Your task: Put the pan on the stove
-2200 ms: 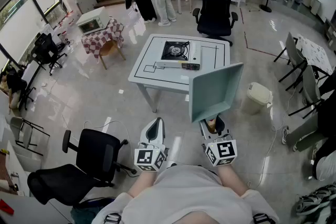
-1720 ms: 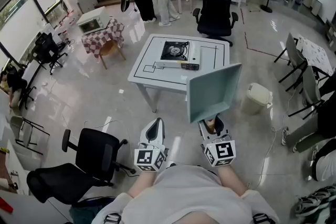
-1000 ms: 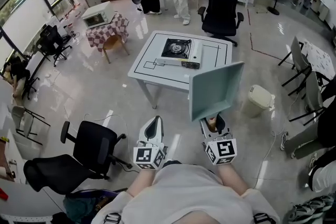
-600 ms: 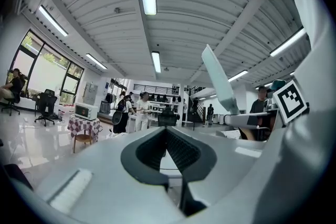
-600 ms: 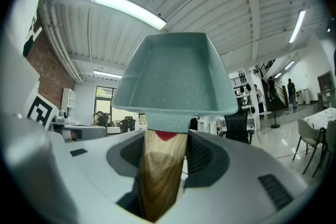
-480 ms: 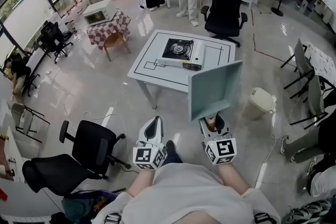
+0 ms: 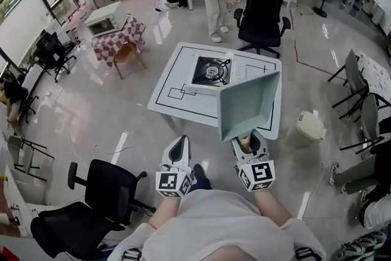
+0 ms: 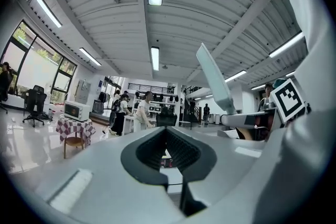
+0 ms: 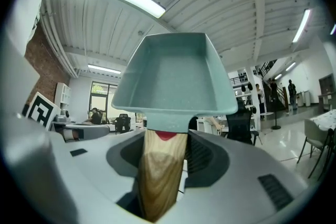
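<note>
Right hand-held gripper (image 7: 249, 142) clamped on pan (image 7: 247, 106) handle, pan hiding table (image 7: 182, 65) corner – left hand-held gripper (image 7: 179, 145) closed, empty

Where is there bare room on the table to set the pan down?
The stove top is bare. The table is free along its left edge and in the marked rectangle right of the stove. Its near right corner is hidden behind the pan held by the right gripper. Nothing crowds it.

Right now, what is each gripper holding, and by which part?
The right gripper grips the square teal pan by its wooden handle, just below the pan body. The left gripper holds nothing.
</note>
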`<state>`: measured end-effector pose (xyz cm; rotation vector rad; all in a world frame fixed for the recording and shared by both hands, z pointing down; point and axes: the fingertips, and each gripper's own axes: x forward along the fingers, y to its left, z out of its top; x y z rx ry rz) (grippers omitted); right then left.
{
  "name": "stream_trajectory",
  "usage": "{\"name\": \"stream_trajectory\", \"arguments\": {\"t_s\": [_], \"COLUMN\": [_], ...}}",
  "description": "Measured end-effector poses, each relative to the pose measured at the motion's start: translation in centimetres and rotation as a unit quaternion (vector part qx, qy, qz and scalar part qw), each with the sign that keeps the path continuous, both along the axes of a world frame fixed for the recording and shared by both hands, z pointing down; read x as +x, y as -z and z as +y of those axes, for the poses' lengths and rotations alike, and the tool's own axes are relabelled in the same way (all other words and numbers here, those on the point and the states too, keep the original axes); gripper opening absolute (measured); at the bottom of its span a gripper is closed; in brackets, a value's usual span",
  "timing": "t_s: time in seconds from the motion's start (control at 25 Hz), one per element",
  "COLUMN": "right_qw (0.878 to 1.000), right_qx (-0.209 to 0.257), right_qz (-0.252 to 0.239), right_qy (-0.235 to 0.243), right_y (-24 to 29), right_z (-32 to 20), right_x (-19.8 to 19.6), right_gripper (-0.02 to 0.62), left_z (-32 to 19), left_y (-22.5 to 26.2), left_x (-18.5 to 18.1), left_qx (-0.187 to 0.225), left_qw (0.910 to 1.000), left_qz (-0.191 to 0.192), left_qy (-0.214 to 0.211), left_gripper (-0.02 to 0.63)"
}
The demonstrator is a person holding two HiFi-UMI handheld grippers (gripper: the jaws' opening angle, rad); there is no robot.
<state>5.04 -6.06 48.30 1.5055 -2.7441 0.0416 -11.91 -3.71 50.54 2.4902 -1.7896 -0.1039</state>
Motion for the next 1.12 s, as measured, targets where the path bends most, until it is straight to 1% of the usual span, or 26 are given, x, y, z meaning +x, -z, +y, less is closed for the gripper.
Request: {"name": "stream_trajectory", "arguments": {"t_s": [0.24, 0.36, 0.48, 0.6, 0.76, 1.12], "right_qw": [1.0, 1.0, 0.999, 0.999, 0.999, 0.999], "right_qx": [-0.003, -0.003, -0.006, -0.011, -0.018, -0.035], "right_qz": [-0.01, -0.007, -0.004, 0.003, 0.01, 0.022], "right_qy": [-0.02, -0.028, -0.034, -0.04, -0.044, -0.028], "right_y": [0.2, 0.5, 0.5, 0.2, -0.2, -1.2], "right_z": [-9.0, -12.2, -14.4, -15.9, -17.4, -20.1], "right_x": [-5.8, -7.8, -8.8, -8.8, -8.0, -5.2], "right_gripper": [0.187, 0.187, 0.187, 0.187, 0.187, 0.187], "left_z": [-9.2, -12.7, -15.1, -16.7, -18.2, -20.8], "left_y": [1.0, 1.2, 0.9, 0.4, 0.2, 0.0], "left_x": [-4.8, -6.6, -7.8, -7.9, -7.0, -5.4], "left_qx": [0.012, 0.012, 0.006, -0.003, -0.008, -0.023], "left_qw": [0.9983, 0.998, 0.9983, 0.9982, 0.9979, 0.9995], "left_qz": [-0.034, -0.03, -0.023, -0.017, -0.016, 0.003], "left_qy": [-0.046, -0.053, -0.053, -0.058, -0.062, -0.019], "left_gripper": [0.011, 0.011, 0.011, 0.011, 0.011, 0.011]}}
